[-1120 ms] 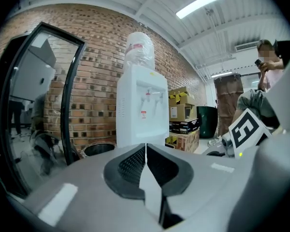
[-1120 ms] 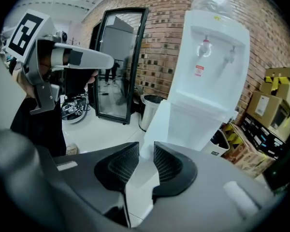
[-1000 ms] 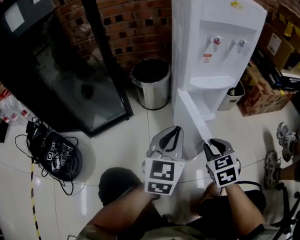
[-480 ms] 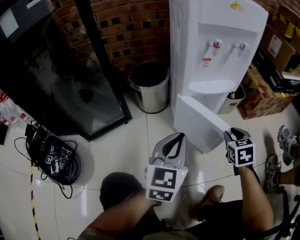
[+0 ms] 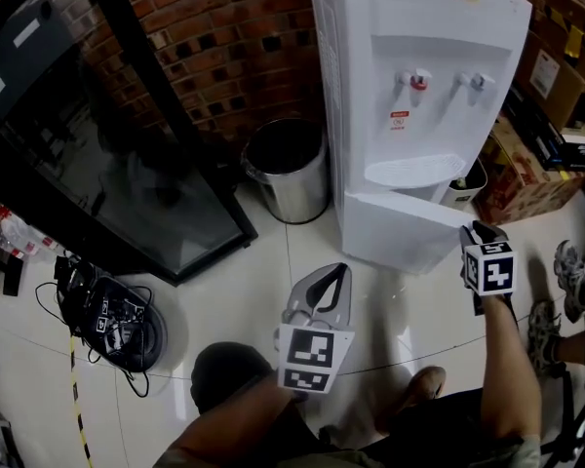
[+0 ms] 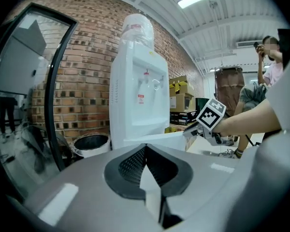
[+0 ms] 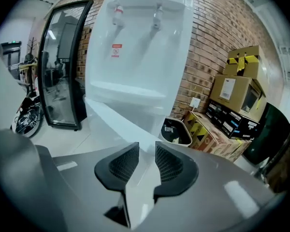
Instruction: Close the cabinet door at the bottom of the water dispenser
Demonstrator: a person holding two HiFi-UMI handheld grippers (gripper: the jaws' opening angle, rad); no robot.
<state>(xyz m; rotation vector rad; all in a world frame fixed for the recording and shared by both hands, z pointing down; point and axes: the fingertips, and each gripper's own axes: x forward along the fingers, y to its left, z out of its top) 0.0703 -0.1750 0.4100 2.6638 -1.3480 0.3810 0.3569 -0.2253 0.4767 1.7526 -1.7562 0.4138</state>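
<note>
While the cabinet door (image 5: 400,224) at the foot of the water dispenser (image 5: 366,86) stood only a little ajar, its free edge swung out toward the right of the head view, the right gripper (image 5: 477,232) had that edge between its jaws. They were closing on it, and the white panel filled the gap from pad to pad. The left gripper (image 5: 329,275) hovered over the floor in front of the dispenser, clenched on nothing and well apart from the door. The step in hand looked like the last push home. It would go best if the right gripper followed the door's arc toward the body rather than shoving straight in. It should let go just before the edge met the frame, so the jaws were not pinched, then press the face flat.
</note>
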